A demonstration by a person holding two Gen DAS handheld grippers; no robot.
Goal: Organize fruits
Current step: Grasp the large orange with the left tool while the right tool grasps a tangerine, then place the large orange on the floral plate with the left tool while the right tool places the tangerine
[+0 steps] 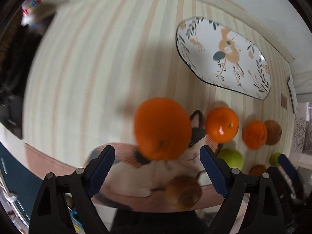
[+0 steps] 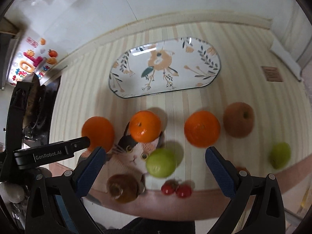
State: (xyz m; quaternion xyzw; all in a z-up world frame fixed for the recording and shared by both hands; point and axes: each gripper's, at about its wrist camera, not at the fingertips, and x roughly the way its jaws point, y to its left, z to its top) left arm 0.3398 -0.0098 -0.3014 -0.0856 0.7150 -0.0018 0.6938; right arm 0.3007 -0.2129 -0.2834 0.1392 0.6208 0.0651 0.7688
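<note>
The left gripper (image 1: 158, 167), black with ribbed blue pads, hangs with its jaws spread wide and nothing pinched between them. Just ahead of its fingertips, slightly toward its left finger, sits a large round orange (image 1: 162, 128) with dimpled skin. Below that, between the two fingers and closer in, lies a brownish round apple (image 1: 184, 192), blurred.

The right gripper (image 2: 154, 159), of the same make, is also spread, holding nothing. Between its fingers rests a smooth green apple (image 2: 160, 162), untouched by either pad, with two small glossy red cherry tomatoes (image 2: 176, 189) side by side nearer its base.

Counting across the right view: three oranges, two green fruits, two brownish fruits and the two tomatoes. The second orange (image 2: 145, 126) and the third orange (image 2: 201, 128) lie beyond the fingertips. A second brown fruit (image 2: 238, 120) and the second green fruit (image 2: 279, 155) lie out past the right finger.

Well beyond the fruit lies an oblong glossy ceramic plate (image 2: 212, 78), white with an orange flower and dark leaves, nothing on it. Everything sits on a cream-and-peach striped cloth (image 2: 87, 78); a flat mat printed with a calico cat's face (image 2: 134, 154) lies under the near fruit.
</note>
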